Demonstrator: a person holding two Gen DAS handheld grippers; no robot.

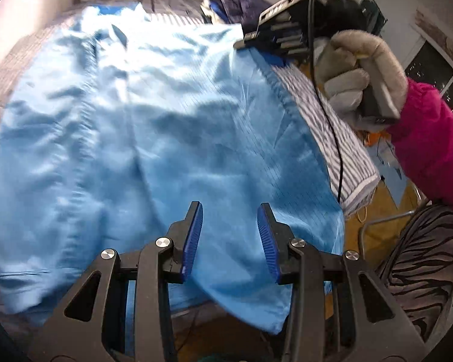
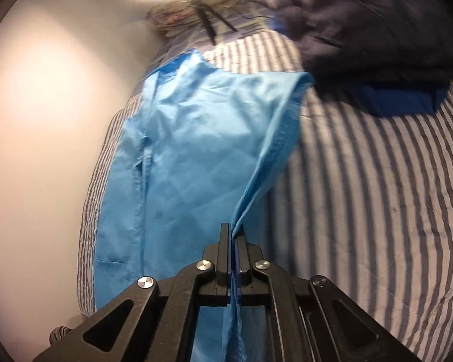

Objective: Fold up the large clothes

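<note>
A large light-blue garment (image 1: pixel 142 126) lies spread over a bed with a grey-and-white striped cover (image 1: pixel 332 126). My left gripper (image 1: pixel 230 211) is open and empty, hovering above the garment's near hem. My right gripper (image 2: pixel 234 230) is shut on the garment's edge (image 2: pixel 256 175) and lifts that side off the bed. In the left wrist view the right gripper (image 1: pixel 244 42) shows at the garment's far right edge, held by a gloved hand (image 1: pixel 356 69). The garment (image 2: pixel 196 138) hangs from the shut jaws.
A dark navy quilted item (image 2: pixel 362 15) and a folded blue cloth (image 2: pixel 401 99) lie at the bed's far end. A white wall (image 2: pixel 45 120) runs along the bed's left side. A zebra-patterned cushion (image 1: pixel 422 265) and wooden floor (image 1: pixel 377 229) sit right of the bed.
</note>
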